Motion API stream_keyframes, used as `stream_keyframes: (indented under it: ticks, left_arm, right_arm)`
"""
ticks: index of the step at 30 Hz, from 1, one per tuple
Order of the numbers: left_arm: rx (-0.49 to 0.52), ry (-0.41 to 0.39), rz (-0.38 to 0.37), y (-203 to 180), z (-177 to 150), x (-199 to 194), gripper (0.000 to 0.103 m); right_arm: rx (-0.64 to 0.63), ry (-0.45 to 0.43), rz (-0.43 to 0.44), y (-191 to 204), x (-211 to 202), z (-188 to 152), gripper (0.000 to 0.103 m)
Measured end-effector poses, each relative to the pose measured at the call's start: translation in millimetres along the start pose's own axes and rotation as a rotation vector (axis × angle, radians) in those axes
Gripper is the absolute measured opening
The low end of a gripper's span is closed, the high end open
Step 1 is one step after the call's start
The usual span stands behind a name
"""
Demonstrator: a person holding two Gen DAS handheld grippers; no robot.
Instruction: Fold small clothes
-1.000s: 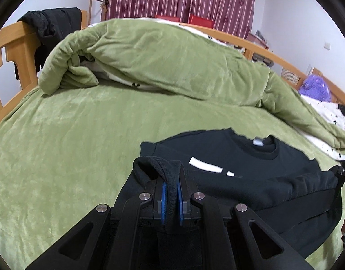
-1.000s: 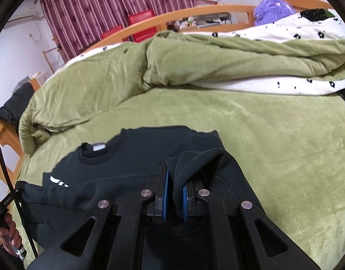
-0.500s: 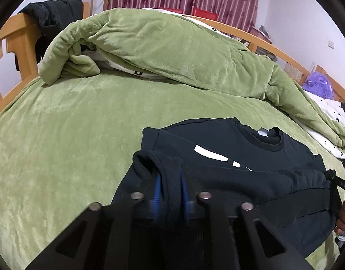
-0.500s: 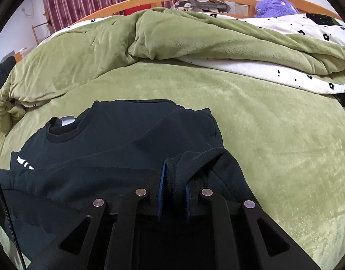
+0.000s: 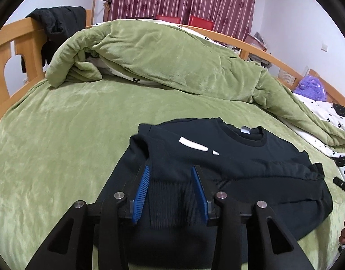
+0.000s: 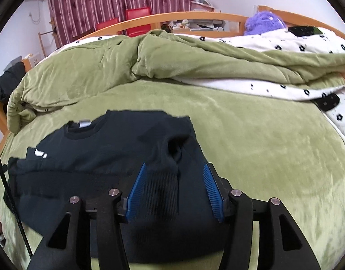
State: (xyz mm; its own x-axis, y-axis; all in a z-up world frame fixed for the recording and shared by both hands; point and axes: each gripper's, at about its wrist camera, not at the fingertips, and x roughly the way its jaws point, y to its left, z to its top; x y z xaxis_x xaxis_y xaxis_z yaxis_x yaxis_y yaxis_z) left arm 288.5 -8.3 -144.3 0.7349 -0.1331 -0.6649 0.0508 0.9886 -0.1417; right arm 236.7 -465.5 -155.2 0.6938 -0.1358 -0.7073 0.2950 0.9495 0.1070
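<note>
Evenly lit, soft daylight-like brightness, faint shadows, sharp centre, strong fisheye bending, black vignette corners, slight blur at edges.

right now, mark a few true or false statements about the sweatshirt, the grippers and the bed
1. The black sweatshirt lies on a green blanket. True.
2. The left gripper is clamped shut on the fabric. False: its jaws have just been opening and stand apart, with the sweatshirt's ribbed hem lying between them.
3. The right gripper is open. True.
4. The sweatshirt's neck label is red. False: it is pale grey-white.
5. A purple plush toy sits at the far side of the bed. True.
</note>
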Motion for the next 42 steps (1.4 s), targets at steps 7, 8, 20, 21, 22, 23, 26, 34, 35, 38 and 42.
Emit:
stream_keyframes:
  ticks: [7, 8, 20, 21, 22, 23, 26, 34, 35, 38, 42]
  left_arm:
    - [-0.006, 0.015, 0.025, 16, -32, -21, 0.038]
    - [-0.004, 0.015, 0.027, 17, -35, -24, 0.038]
    - [-0.012, 0.032, 0.020, 32, -74, -40, 0.057]
    - [-0.011, 0.036, 0.020, 32, -75, -37, 0.057]
    - [-0.012, 0.037, 0.020, 33, -75, -36, 0.057]
    - [-0.015, 0.037, 0.018, 34, -76, -35, 0.057]
    - [-0.039, 0.041, 0.005, 37, -73, -28, 0.057]
    - [-0.049, 0.059, 0.008, 40, -67, -4, 0.057]
    - [-0.047, 0.062, 0.009, 40, -67, -2, 0.057]
    - [-0.035, 0.074, 0.018, 39, -68, 5, 0.057]
    - [-0.025, 0.090, 0.022, 40, -69, 12, 0.057]
  right_arm:
    - [-0.057, 0.025, -0.036, -4, -21, -44, 0.053]
    - [-0.060, 0.032, -0.039, -5, -23, -50, 0.053]
    - [-0.032, 0.025, -0.031, -20, -41, -72, 0.067]
    - [-0.030, 0.027, -0.034, -21, -40, -73, 0.067]
    - [-0.027, 0.031, -0.034, -23, -38, -73, 0.067]
    - [-0.024, 0.033, -0.034, -24, -37, -73, 0.067]
    - [-0.007, 0.040, -0.042, -29, -30, -73, 0.068]
    - [0.009, 0.061, -0.046, -31, -7, -64, 0.068]
    - [0.006, 0.062, -0.047, -29, -5, -64, 0.068]
    - [-0.010, 0.072, -0.058, -22, 3, -61, 0.068]
    - [-0.024, 0.079, -0.083, -17, 13, -59, 0.069]
